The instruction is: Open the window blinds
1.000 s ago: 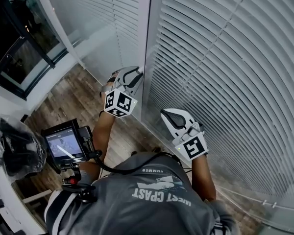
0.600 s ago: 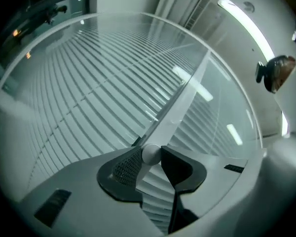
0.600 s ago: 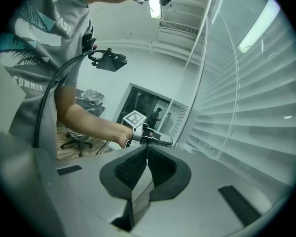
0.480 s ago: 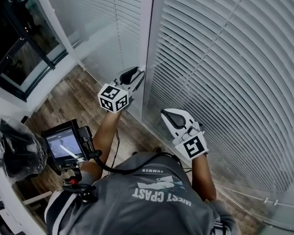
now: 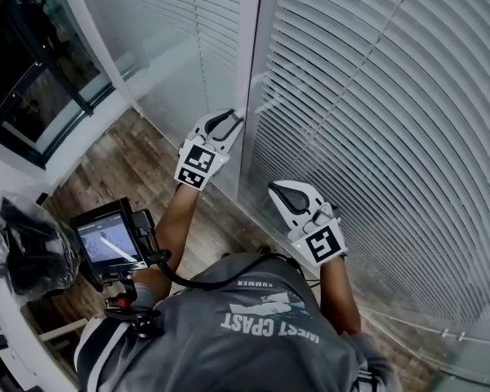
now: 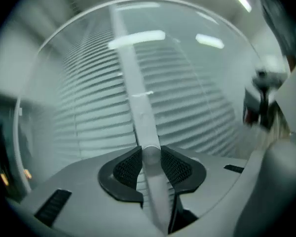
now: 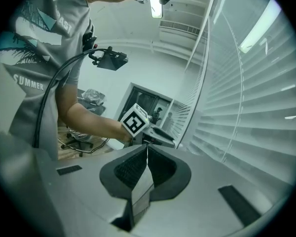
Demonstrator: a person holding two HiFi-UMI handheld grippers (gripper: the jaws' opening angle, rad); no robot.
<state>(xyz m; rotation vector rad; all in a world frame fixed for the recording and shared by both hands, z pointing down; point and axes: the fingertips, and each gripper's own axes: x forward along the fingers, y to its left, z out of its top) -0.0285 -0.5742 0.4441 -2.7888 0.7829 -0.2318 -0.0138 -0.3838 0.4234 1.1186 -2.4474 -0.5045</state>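
left gripper view: L tool [image 6: 150, 158] clamps wand [image 6: 137, 98] | R tool [image 7: 147, 154] closed

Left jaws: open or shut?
Shut on the wand: the left gripper has its pads pressing the wand from both sides.

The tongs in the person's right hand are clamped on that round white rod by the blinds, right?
Not the right: the left tongs clamp the round white rod, as the left gripper view shows. The right tongs are shut on nothing.
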